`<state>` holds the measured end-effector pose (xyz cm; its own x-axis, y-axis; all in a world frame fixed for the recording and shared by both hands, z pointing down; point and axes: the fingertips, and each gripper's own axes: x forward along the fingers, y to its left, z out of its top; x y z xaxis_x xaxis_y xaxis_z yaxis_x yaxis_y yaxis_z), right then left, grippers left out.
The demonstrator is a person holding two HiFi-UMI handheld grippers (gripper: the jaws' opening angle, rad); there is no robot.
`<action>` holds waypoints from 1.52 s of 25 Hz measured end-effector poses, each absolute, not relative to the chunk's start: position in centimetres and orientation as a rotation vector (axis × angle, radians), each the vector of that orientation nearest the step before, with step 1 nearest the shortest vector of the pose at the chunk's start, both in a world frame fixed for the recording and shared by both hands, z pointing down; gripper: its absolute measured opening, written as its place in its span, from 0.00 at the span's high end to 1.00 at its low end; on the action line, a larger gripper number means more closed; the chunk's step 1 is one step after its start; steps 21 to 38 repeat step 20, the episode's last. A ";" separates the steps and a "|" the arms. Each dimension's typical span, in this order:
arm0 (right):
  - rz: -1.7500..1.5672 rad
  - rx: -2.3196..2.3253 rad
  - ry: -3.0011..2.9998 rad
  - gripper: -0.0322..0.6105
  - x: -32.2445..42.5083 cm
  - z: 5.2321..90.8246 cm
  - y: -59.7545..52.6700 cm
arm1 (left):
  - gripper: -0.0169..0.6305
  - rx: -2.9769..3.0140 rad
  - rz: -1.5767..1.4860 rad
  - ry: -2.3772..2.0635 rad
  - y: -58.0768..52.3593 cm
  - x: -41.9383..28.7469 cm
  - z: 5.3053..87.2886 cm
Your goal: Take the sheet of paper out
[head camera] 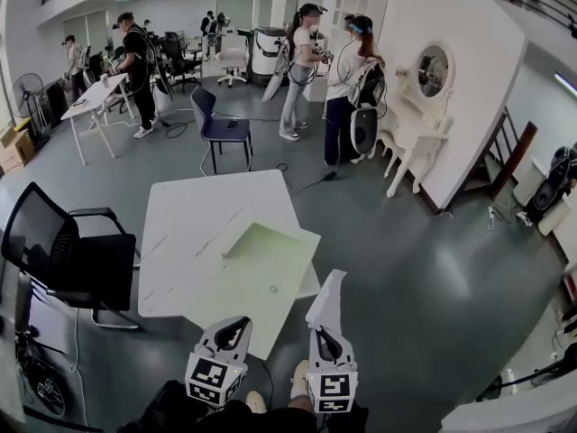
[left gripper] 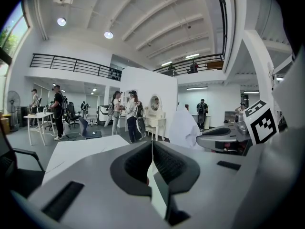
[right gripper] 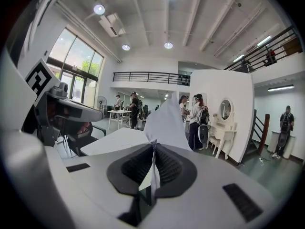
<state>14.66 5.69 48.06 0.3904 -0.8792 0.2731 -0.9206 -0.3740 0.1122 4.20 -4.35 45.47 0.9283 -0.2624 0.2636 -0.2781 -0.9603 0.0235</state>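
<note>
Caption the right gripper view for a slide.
Right gripper shut on the white sheet of paper, white table beyond.

Two white plastic grippers show: one left gripper (head camera: 236,326) and one right gripper (head camera: 322,330). There is one white square table (head camera: 203,210), one pale-green flat folder (head camera: 261,282) and one white paper sheet (head camera: 330,296).

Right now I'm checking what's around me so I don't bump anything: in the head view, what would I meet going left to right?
Black office chair → left gripper → right gripper → white dressing table.
</note>
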 end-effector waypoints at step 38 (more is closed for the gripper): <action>0.237 2.390 -1.607 0.90 14.3 48.3 5.2 | 0.93 3.021 0.396 -0.438 -4.8 3.8 45.6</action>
